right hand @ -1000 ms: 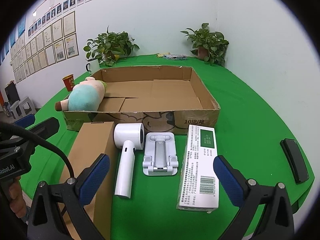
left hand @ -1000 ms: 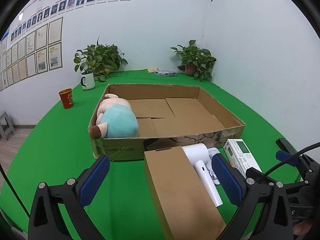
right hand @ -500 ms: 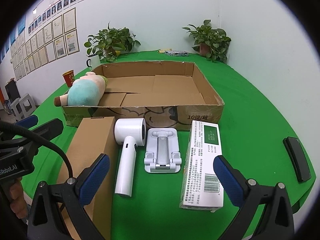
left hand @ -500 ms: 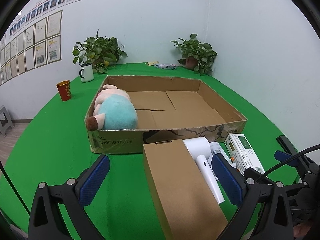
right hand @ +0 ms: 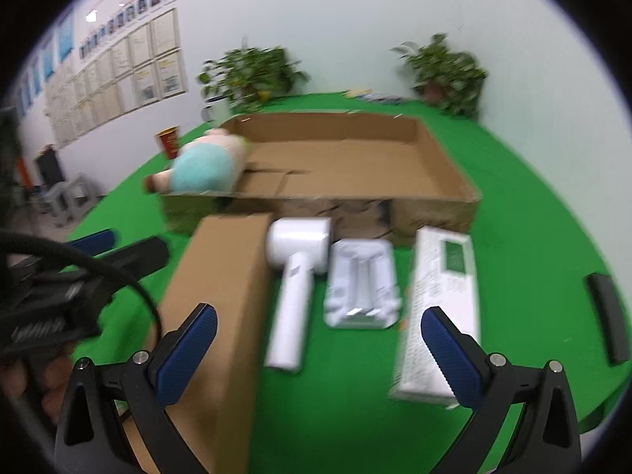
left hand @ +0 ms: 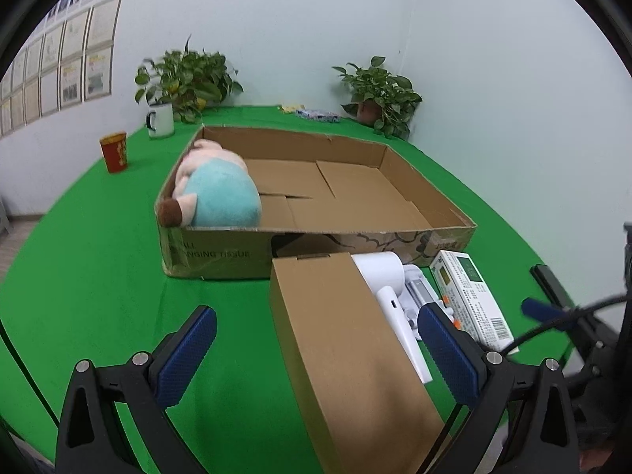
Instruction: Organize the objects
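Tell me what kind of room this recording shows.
Probably an office or lab demo room: rows of framed certificates on the wall, a green-covered table, and potted plants at the back.

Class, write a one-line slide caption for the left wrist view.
Open left hand-held gripper over a closed brown carton, before a cardboard tray holding a plush toy.

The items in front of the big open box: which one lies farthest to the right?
The white carton with the green panel and barcode. The brown box, hair dryer and white stand all lie to its left.
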